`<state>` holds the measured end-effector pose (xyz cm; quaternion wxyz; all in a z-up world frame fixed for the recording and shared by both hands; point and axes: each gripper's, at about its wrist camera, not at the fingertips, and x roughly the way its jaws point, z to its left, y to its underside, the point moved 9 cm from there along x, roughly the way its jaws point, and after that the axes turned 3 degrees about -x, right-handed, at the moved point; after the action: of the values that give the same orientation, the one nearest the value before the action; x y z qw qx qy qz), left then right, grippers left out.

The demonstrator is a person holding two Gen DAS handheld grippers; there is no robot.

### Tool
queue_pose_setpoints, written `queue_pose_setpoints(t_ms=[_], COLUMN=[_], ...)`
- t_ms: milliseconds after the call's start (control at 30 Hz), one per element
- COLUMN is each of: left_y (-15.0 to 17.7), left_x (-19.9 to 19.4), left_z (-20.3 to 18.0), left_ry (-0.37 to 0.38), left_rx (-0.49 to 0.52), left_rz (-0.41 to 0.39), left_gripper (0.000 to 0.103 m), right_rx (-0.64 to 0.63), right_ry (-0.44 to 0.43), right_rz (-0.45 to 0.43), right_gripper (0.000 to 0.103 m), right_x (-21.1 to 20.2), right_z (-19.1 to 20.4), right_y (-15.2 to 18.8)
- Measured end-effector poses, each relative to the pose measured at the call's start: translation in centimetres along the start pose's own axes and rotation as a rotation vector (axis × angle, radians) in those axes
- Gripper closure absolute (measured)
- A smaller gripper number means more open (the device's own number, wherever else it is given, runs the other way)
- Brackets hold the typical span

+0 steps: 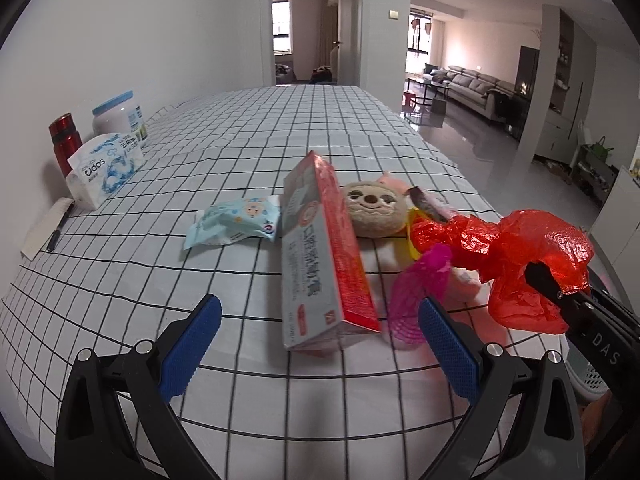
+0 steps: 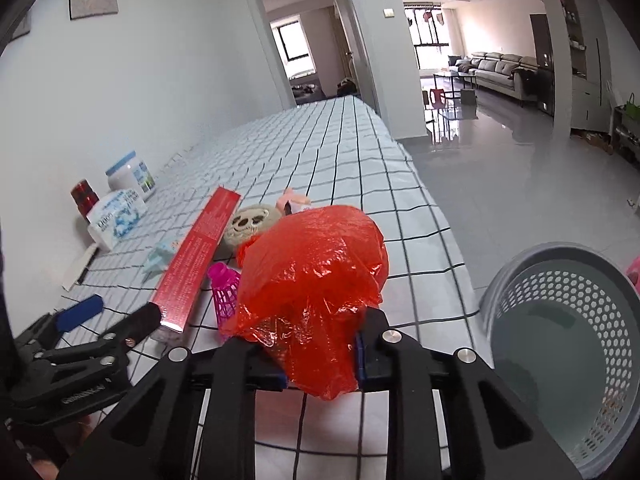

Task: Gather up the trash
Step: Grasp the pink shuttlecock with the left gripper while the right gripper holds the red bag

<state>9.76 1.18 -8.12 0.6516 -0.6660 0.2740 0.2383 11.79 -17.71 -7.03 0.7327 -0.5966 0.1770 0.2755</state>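
Note:
My right gripper (image 2: 316,344) is shut on a crumpled red plastic bag (image 2: 316,272), which bulges above the jaws. The left wrist view shows the same bag (image 1: 516,252) at the right, pinched by the right gripper (image 1: 552,288). My left gripper (image 1: 320,306) is open just above the table, its blue pads (image 1: 192,344) either side of the near end of a long red-and-grey box (image 1: 320,256). Beside the box lie a pink shuttlecock (image 1: 416,292), a light blue wipes pack (image 1: 236,222) and a beige plush toy (image 1: 374,210). A grey perforated basket (image 2: 560,320) stands low at the right, off the table's edge.
The checked tablecloth (image 1: 280,128) runs far back along a white wall. At the left by the wall stand a tissue pack (image 1: 106,166), a red bottle (image 1: 64,140), a white jar (image 1: 118,118) and a pen on paper (image 1: 60,224). Shiny floor lies to the right.

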Motion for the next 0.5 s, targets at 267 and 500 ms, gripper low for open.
queue_pose_setpoints(t_ms=[267,500], left_y=[0.5,0.1], left_x=[1.0,3.3], left_z=[-3.1,-5.1], left_ry=[0.049,0.045], left_rx=[0.021,0.009], left_rz=[0.023,0.034], left_gripper=[0.006,0.006], right_rx=[0.076,0.139], right_ry=[0.028,0.056], right_rz=[-0.063,-0.071], right_gripper=[0.081,0.081], right_x=[-3.0,-4.3], right_z=[-3.3,-6.5], right_y=[-0.2,0.5])
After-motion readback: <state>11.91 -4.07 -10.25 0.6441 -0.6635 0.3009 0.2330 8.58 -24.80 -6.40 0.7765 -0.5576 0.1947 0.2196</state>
